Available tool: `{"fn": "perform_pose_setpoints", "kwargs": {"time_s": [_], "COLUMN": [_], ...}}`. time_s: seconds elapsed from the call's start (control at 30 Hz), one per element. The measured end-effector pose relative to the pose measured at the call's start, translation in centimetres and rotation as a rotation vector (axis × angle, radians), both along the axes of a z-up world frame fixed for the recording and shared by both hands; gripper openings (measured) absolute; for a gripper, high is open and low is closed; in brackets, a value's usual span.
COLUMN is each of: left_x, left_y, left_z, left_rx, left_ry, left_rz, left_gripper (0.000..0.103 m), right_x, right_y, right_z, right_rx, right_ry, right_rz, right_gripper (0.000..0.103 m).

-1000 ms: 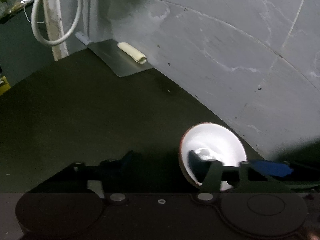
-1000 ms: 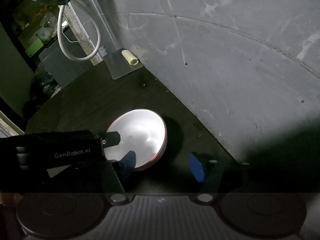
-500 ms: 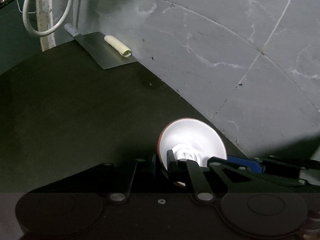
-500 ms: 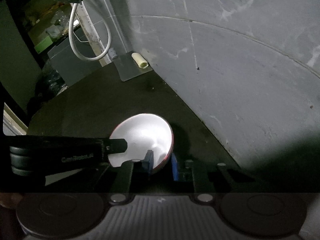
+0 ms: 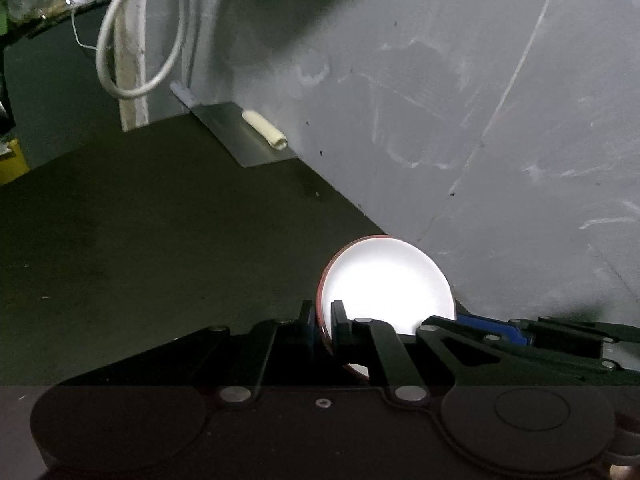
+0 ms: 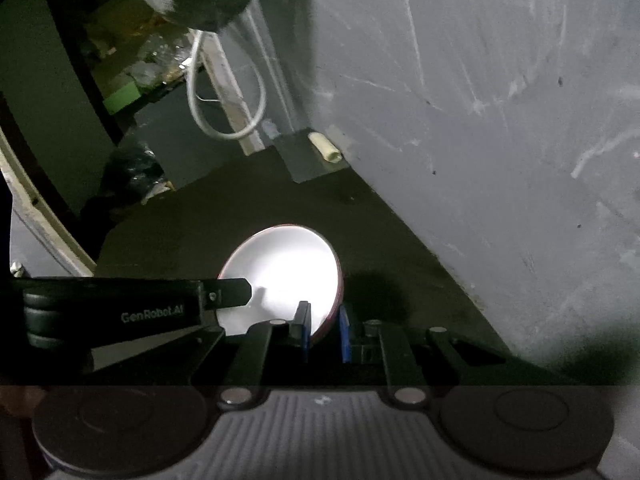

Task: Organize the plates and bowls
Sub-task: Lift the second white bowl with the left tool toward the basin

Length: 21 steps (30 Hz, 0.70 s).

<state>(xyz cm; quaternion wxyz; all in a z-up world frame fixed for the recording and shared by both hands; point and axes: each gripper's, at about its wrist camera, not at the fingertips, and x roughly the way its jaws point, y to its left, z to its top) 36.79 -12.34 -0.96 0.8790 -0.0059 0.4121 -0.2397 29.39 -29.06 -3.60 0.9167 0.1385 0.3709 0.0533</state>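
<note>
A bowl (image 5: 388,280), white inside with a red outer wall, is held between both grippers over the dark tabletop (image 5: 160,248). My left gripper (image 5: 323,320) is shut on its left rim, one finger inside and one outside. My right gripper (image 6: 325,326) is shut on the opposite rim (image 6: 334,312), its blue pads (image 6: 345,332) pressing the wall from both sides. In the right wrist view the left gripper's black body (image 6: 120,312) reaches in from the left to the bowl (image 6: 280,272). The bowl's shadow (image 6: 376,292) falls on the table to its right.
A grey scratched wall (image 5: 440,120) runs along the table's right side, close behind the bowl. A metal sheet (image 5: 240,132) with a cream roll (image 5: 266,130) lies at the far corner. A white cable loop (image 5: 140,40) hangs there. Clutter lies beyond the table's far left edge.
Both grippers went from open around the bowl's rim to shut on it. Both views have since shifted and the bowl now sits tilted between the grippers, seemingly raised.
</note>
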Motion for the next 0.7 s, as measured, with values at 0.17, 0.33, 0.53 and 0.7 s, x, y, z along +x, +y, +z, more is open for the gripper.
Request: {"fn": "perform_pose_setpoints", "kwargs": {"time_s": [0.17,0.33,0.53,0.7], "left_x": [-2.7,-6.1,-10.8,-14.4], "left_y": [1.4,3.3,6.0,8.8], "left_z": [2.0,3.9,5.4,5.7], "left_rx": [-0.019,-0.049,-0.072,-0.083], "left_ry": [-0.042,-0.077,-0.107,-0.11], "left_rz": [0.025,0.068,0.138,0.194], "left_gripper": [0.007,0.007,0.007,0.007], "right_x": [-2.5,-5.3,-8.8,-11.5], "right_y": [1.1,2.4,4.5,6.6], "right_z": [2.2,4.1,5.5,6.3], "right_rx": [-0.012,-0.016,-0.005,-0.003], "right_ry": [-0.045,-0.081,-0.111,-0.128], "right_rz": [0.028,0.062,0.118,0.172], "right_gripper": [0.016,0.016,0.016,0.016]}}
